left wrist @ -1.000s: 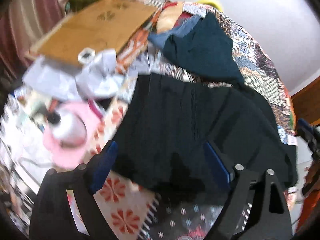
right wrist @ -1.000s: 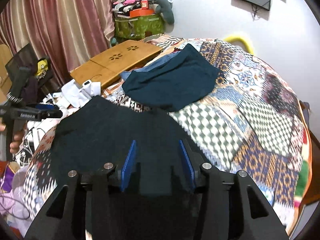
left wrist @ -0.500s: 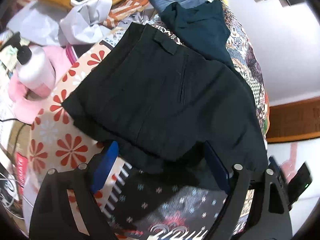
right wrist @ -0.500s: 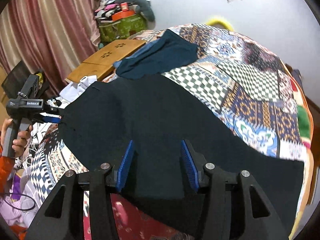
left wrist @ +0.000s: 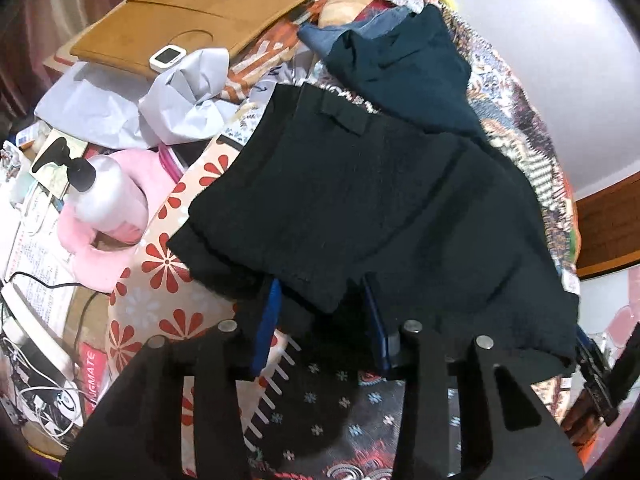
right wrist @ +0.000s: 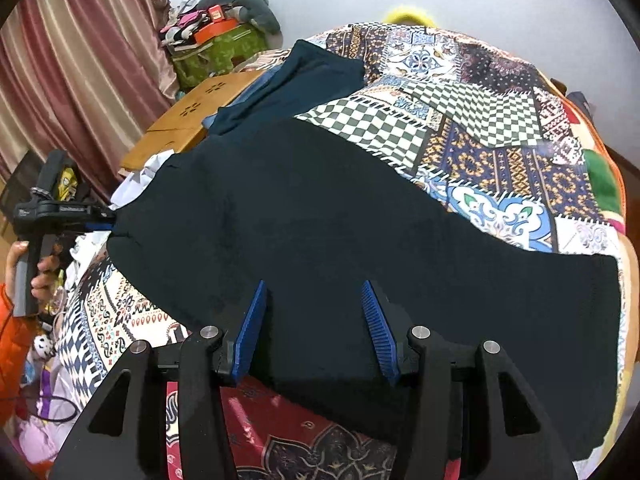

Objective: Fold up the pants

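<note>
Black pants (left wrist: 360,200) lie spread on a patchwork bedspread (right wrist: 480,120); they also fill the middle of the right wrist view (right wrist: 340,232). My left gripper (left wrist: 320,308) is at the pants' near waist corner, its blue pads half closed with black cloth lying between them. My right gripper (right wrist: 314,308) hovers over the pants' near edge, its jaws apart and empty. The left gripper also shows in the right wrist view (right wrist: 100,220), touching the pants' left end.
A teal garment (left wrist: 408,64) lies beyond the pants. A wooden lap tray (left wrist: 200,20), white crumpled paper (left wrist: 188,96), a pump bottle (left wrist: 104,196) on a pink cushion and cables crowd the left side. A green bag (right wrist: 216,52) stands by the curtain.
The left gripper's jaws have narrowed around the pants' near corner. The right gripper has lifted and tilted, so more of the spread pants shows.
</note>
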Available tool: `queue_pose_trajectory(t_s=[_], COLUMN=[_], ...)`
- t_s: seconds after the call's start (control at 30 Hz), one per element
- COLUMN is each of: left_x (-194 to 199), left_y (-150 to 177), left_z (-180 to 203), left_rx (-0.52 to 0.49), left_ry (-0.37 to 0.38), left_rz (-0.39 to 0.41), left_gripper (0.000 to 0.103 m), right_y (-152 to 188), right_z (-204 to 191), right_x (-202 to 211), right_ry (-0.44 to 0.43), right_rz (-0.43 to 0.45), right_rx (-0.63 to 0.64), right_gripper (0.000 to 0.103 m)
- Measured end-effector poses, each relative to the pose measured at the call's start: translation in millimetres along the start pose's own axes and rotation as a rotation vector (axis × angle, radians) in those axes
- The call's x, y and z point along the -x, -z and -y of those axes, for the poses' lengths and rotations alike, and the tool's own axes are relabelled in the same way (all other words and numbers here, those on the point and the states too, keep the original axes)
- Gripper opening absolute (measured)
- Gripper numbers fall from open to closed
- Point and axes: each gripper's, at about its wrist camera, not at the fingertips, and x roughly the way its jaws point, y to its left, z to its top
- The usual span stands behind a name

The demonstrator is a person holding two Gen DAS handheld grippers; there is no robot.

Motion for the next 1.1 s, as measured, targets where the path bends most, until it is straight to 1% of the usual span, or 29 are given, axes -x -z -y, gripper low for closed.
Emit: queue_pose_trajectory(t_s=[0.1,0.17,0.33,0.4,0.47,0.5,0.57,0.63,0.67,0.7,0.73,0.8,0.83,0.9,0.93,0.97,1.0,1.07,1.1], left_x=[-2,-11,-34,-38,-34,-28,-14,5,15,27,35,40,40,26,17,4,-5,-19,-20], left_y=[-1,-3,-3,-4,-4,-5,-7,-9,-9,-9,-8,-6,-4,4,7,14,17,26,28], left_z=[-3,-4,-4,-1,4,8,13,15,15,14,14,12,10,9,8,3,1,-4,-4], left_rx=[0.016,0.039,0.109,0.114,0.088,0.062,0.025,-0.003,-0.015,-0.03,-0.044,-0.055,-0.062,-0.093,-0.1,-0.096,-0.091,-0.087,-0.091], left_ry=[0.024,0.043,0.102,0.109,0.087,0.06,0.047,0.032,0.017,0.0,0.004,0.006,0.001,-0.042,-0.057,-0.065,-0.063,-0.068,-0.074], left_rz=[-0.023,-0.055,-0.107,-0.094,-0.06,-0.027,0.031,0.091,0.123,0.156,0.178,0.192,0.189,0.161,0.142,0.104,0.08,0.051,0.056], left_gripper=[0.043,0.047,0.048,0.037,0.015,0.011,0.008,0.007,0.007,0.007,0.007,0.007,0.007,0.007,0.008,0.008,0.009,0.016,0.017], right_y=[-2,-6,-11,-11,-11,-10,-7,-2,1,4,6,7,8,9,10,10,10,6,5], right_z=[5,12,33,42,56,63,80,94,98,102,105,109,109,109,109,109,109,108,104], right_x=[4,6,7,3,-6,-9,-18,-29,-31,-33,-33,-31,-30,-30,-30,-29,-29,-28,-25], right_ry=[0.021,0.034,0.084,0.119,0.153,0.165,0.17,0.154,0.149,0.135,0.123,0.115,0.12,0.13,0.135,0.139,0.145,0.163,0.17], right_rz=[0.015,0.028,0.045,0.033,0.008,-0.005,-0.042,-0.101,-0.117,-0.119,-0.119,-0.126,-0.129,-0.135,-0.136,-0.136,-0.137,-0.137,-0.128], right_rx=[0.012,0.002,-0.028,-0.033,-0.052,-0.067,-0.11,-0.15,-0.158,-0.173,-0.186,-0.198,-0.197,-0.191,-0.189,-0.19,-0.189,-0.194,-0.192], right_gripper=[0.046,0.046,0.046,0.046,0.046,0.046,0.046,0.046,0.046,0.046,0.046,0.046,0.047,0.047,0.047,0.047,0.047,0.048,0.048])
